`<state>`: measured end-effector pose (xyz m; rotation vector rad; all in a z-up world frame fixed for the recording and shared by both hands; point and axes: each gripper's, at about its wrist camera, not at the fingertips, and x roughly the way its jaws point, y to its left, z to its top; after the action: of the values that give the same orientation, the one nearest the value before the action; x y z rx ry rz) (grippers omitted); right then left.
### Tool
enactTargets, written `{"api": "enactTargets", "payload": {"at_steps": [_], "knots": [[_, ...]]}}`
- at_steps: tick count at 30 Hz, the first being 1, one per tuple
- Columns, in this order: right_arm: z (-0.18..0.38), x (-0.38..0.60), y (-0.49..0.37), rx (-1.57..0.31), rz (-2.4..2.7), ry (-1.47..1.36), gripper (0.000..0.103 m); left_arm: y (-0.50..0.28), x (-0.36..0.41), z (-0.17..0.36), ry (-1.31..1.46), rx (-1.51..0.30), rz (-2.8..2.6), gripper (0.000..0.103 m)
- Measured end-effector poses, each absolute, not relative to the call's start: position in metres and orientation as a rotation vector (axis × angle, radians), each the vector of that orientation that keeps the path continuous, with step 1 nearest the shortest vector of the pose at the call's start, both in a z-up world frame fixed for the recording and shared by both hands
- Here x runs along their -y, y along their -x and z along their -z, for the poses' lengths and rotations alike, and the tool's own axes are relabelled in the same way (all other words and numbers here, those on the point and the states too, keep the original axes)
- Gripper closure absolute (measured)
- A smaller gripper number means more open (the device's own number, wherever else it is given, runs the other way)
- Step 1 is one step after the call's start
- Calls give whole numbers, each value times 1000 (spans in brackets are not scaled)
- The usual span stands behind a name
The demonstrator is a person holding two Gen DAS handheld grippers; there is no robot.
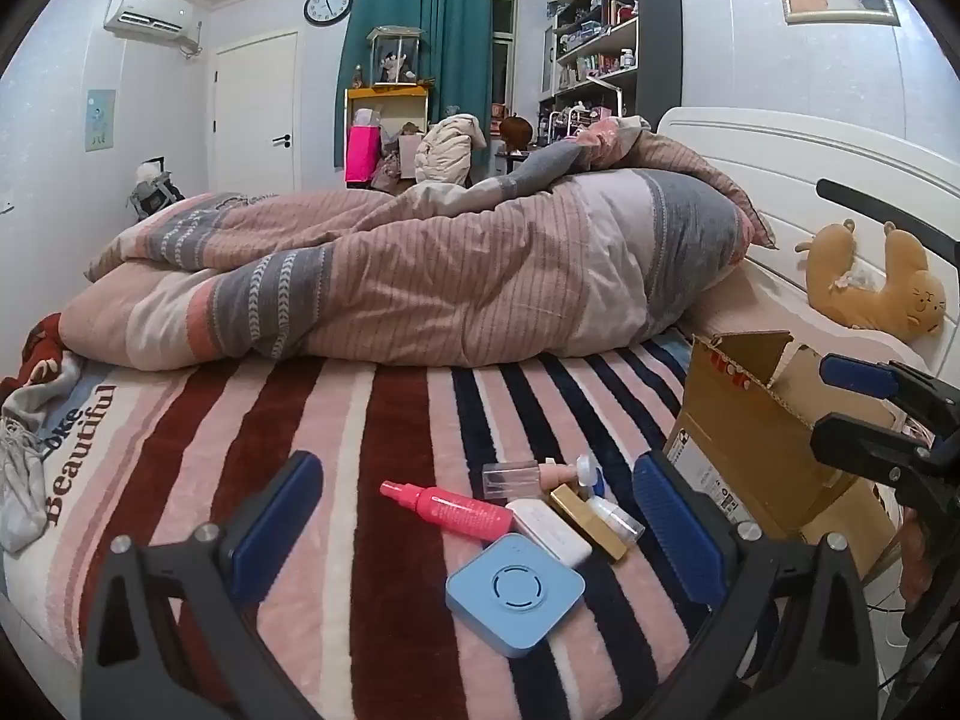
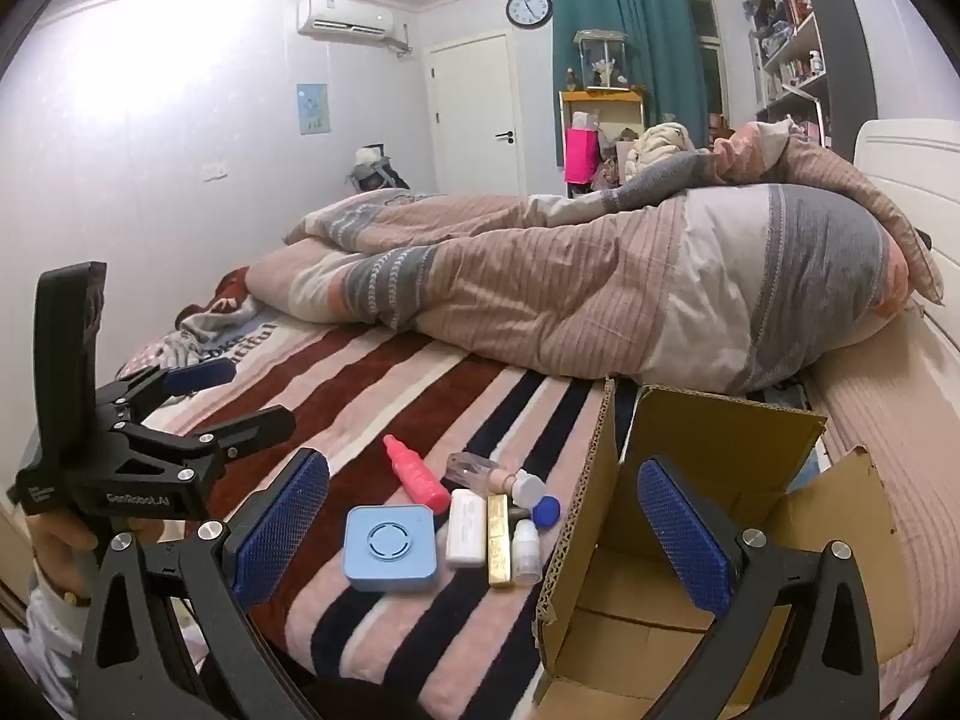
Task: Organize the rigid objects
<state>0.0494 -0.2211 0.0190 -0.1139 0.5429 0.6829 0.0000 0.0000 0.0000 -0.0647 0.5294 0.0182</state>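
Note:
Several small items lie together on the striped blanket: a blue square device, a pink spray bottle, a white case, a gold bar, a clear bottle and a small white bottle. An open cardboard box stands to their right. My left gripper is open and empty, just before the items. My right gripper is open and empty, its right finger over the box.
A bunched striped duvet lies across the bed behind the items. A yellow plush toy leans on the white headboard. Grey cloth lies at the bed's left edge.

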Motion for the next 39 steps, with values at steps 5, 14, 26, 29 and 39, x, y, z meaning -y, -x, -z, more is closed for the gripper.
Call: {"api": "enactTargets", "payload": {"at_steps": [5, 14, 26, 29, 39], "knots": [[-19, 222, -49, -538, -682, 122, 0, 0, 0, 0, 61, -528, -19, 0], [-19, 222, -48, -542, -683, 121, 0, 0, 0, 0, 60, -528, -20, 0], [-18, 221, -49, -546, -681, 121, 0, 0, 0, 0, 61, -524, -19, 0], [-17, 223, -48, -546, -678, 123, 0, 0, 0, 0, 61, -523, -19, 0], [-16, 223, -49, -553, -680, 120, 0, 0, 0, 0, 63, -523, -16, 0]]}}
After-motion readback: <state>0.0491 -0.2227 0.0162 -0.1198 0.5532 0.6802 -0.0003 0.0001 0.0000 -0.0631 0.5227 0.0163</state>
